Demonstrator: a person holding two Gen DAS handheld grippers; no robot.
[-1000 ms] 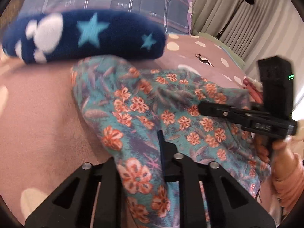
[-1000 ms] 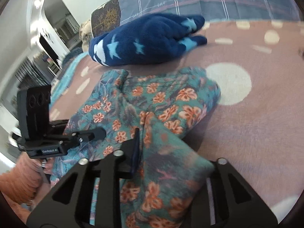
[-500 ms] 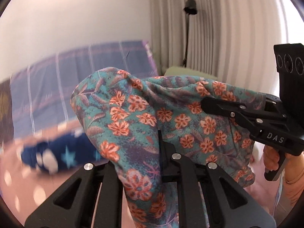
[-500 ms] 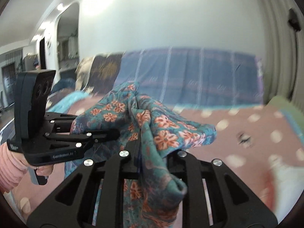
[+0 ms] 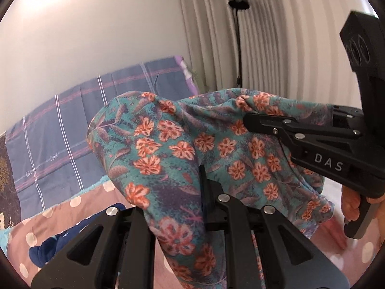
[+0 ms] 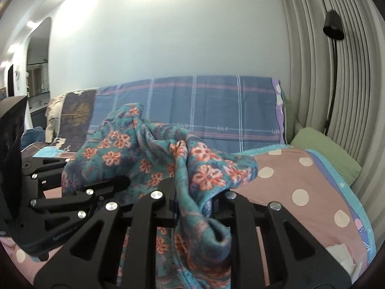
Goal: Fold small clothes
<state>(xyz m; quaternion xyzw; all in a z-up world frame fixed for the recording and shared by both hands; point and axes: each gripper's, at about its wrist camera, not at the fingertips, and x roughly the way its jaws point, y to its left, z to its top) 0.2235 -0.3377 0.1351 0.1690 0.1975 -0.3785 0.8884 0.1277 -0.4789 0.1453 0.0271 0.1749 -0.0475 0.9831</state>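
Observation:
A teal garment with orange flowers (image 5: pixel 182 149) hangs in the air between my two grippers, well above the bed. My left gripper (image 5: pixel 190 192) is shut on one edge of it; cloth drapes over its fingers. My right gripper (image 6: pixel 190 202) is shut on the other edge, with a fold of the garment (image 6: pixel 202 168) bunched over its fingers. In the left wrist view the right gripper (image 5: pixel 250 120) shows at the right, clamped on the cloth. In the right wrist view the left gripper (image 6: pixel 122 183) shows at the left.
The pink polka-dot bedspread (image 6: pixel 300 183) lies below. A dark blue star-patterned fleece (image 5: pixel 55 248) lies on it at lower left. A blue plaid cover (image 6: pixel 216 110) stands at the back, a green pillow (image 6: pixel 322 149) and curtains (image 5: pixel 276 48) at the right.
Both grippers have lifted the floral garment off the bed into the air. The views now tilt up to the wall and curtains; the blue fleece has dropped low in view.

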